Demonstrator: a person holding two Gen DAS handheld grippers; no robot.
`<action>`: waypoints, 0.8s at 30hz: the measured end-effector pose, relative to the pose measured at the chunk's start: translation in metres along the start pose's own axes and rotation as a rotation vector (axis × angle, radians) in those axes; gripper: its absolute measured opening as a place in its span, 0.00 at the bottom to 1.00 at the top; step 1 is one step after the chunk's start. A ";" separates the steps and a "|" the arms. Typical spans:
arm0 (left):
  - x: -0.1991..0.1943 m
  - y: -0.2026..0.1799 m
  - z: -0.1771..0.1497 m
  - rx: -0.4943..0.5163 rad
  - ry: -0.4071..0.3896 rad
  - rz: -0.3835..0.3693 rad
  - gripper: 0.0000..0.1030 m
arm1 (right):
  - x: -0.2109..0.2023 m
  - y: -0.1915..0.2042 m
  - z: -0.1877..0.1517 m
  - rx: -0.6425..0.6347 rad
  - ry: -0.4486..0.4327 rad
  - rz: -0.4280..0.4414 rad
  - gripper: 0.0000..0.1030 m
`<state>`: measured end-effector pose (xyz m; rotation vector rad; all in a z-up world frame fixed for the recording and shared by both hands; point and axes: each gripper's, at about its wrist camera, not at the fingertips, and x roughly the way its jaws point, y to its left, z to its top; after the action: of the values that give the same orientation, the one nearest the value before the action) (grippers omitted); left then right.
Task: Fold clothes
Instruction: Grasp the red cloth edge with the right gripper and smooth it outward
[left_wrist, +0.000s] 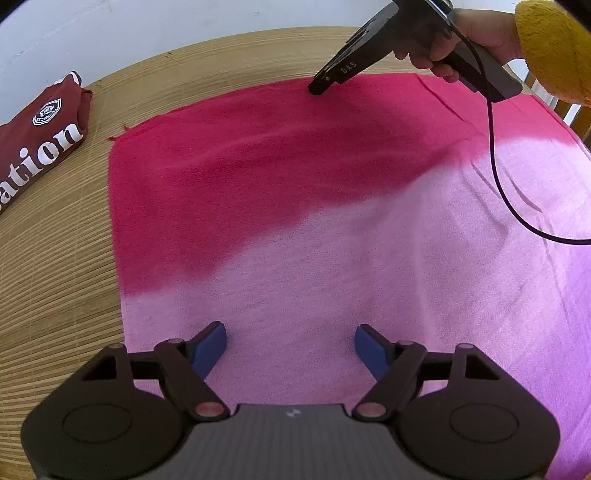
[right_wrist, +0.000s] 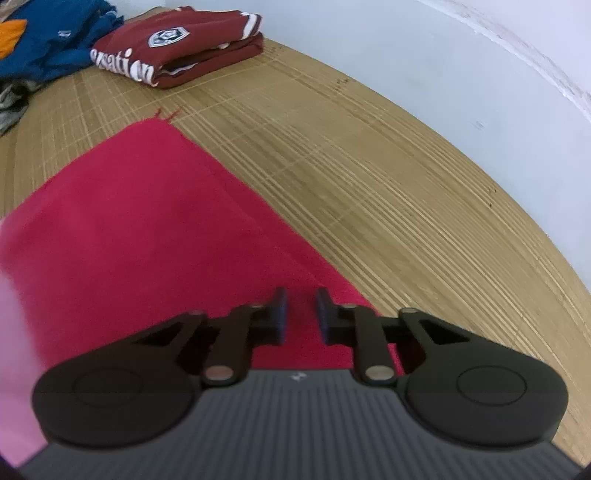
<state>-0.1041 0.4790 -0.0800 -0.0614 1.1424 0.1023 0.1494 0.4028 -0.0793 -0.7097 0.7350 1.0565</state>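
Nearby, the left gripper (left_wrist: 290, 345) hovers wide over the pink cloth (left_wrist: 332, 221) spread on the bamboo mat (left_wrist: 55, 240); the right gripper (right_wrist: 301, 314), jaws narrow, meets its far edge. Beyond lie a folded maroon shirt (right_wrist: 184, 48) and blue clothes (right_wrist: 48, 44).

A woven bamboo mat (right_wrist: 388, 192) carries everything. A pink cloth (left_wrist: 295, 206) lies spread flat on it (half in shadow), with a folded maroon shirt (right_wrist: 177, 48) and crumpled blue clothes (right_wrist: 48, 44) near the wall.

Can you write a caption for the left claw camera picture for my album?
Left claw open above the pink cloth; right claw touching its far edge.
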 end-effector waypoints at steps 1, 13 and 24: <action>0.000 0.000 0.000 0.001 0.000 0.000 0.78 | 0.000 0.003 0.001 -0.009 -0.003 -0.005 0.07; 0.001 0.000 -0.001 0.002 -0.004 -0.001 0.80 | -0.013 -0.007 0.025 0.028 -0.088 -0.014 0.04; 0.004 0.000 -0.003 0.002 -0.017 0.001 0.85 | 0.017 0.011 0.033 -0.115 -0.021 0.079 0.30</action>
<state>-0.1051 0.4788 -0.0847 -0.0578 1.1251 0.1026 0.1507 0.4420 -0.0763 -0.7721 0.6934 1.1840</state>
